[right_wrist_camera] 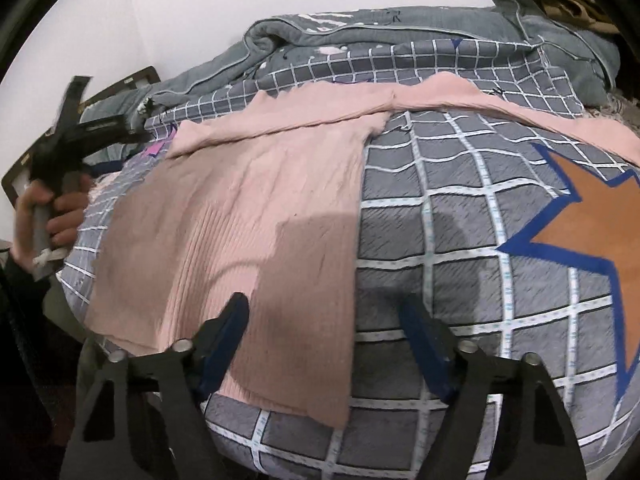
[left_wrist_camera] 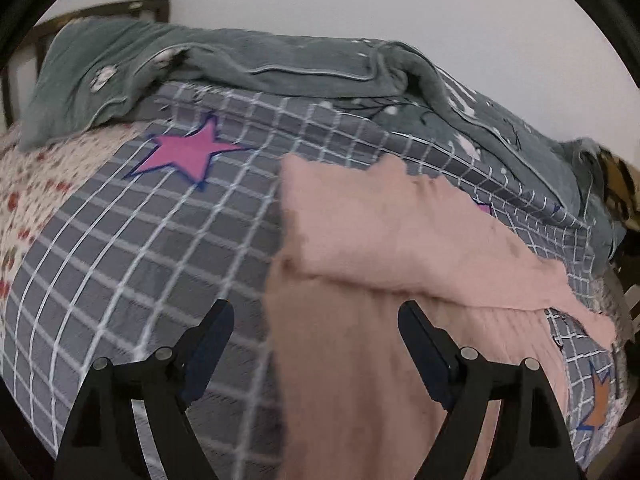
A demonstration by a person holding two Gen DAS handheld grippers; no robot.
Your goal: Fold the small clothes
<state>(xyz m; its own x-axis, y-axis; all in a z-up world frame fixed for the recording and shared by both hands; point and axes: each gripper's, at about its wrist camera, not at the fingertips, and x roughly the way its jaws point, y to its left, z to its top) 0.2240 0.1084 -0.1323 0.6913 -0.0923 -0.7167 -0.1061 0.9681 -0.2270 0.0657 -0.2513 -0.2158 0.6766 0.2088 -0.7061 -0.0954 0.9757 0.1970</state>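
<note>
Folding is midway: the pink ribbed knit garment (right_wrist_camera: 256, 208) lies flat on the grey checked bedspread (right_wrist_camera: 460, 264), one sleeve crossed over. Left gripper (left_wrist_camera: 316, 320) and right gripper (right_wrist_camera: 324, 312) hang spread, empty. Next, I judge, the right one pinches the hem corner at six o'clock.

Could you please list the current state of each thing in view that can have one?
Pink garment: spread flat on the bed, partly folded, one sleeve laid across its top.
Grey blanket: bunched at the far edge.
Checked bedsheet: spread, lightly wrinkled.
Left tool: open, holding nothing, above the garment's edge.
Right tool: open, nothing gripped, over the garment's lower corner.
</note>
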